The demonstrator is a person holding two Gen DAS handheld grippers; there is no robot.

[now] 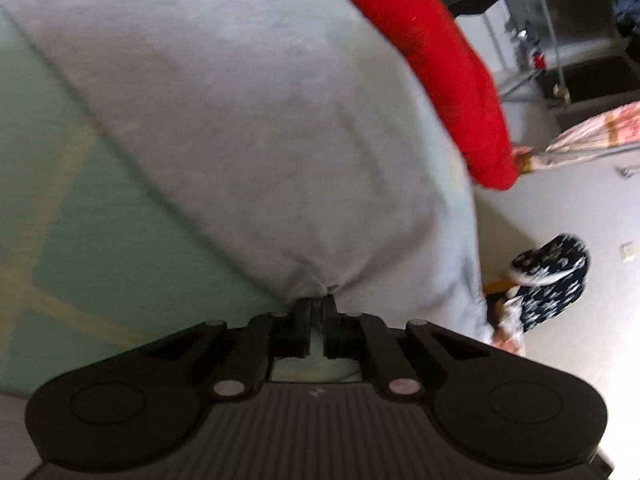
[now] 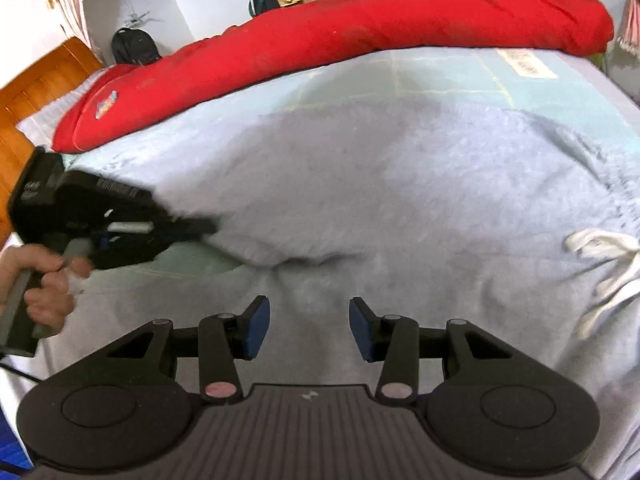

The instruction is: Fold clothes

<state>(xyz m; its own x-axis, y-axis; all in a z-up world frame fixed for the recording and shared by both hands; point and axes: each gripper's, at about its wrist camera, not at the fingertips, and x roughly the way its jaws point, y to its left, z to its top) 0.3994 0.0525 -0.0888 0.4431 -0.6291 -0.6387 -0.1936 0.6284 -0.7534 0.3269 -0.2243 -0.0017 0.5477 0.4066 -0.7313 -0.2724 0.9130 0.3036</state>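
A grey fleece garment (image 2: 360, 184) lies spread over the bed, with white drawstrings (image 2: 600, 264) at its right side. In the left wrist view the same grey garment (image 1: 240, 120) fills the middle, and my left gripper (image 1: 319, 300) is shut on a puckered edge of it. From the right wrist view the left gripper (image 2: 208, 226) reaches in from the left, a hand (image 2: 44, 280) on its handle, its tips at the cloth's lifted edge. My right gripper (image 2: 309, 326) hovers open above the near part of the garment, with nothing between its blue pads (image 2: 256, 326).
A long red pillow (image 2: 340, 48) lies along the far side of the bed. The pale green sheet (image 1: 60, 200) has yellow lines. A wooden headboard (image 2: 32, 92) stands at the left. Beyond the bed edge are a tiled floor, a patterned slipper (image 1: 552, 276) and metal racks (image 1: 532, 40).
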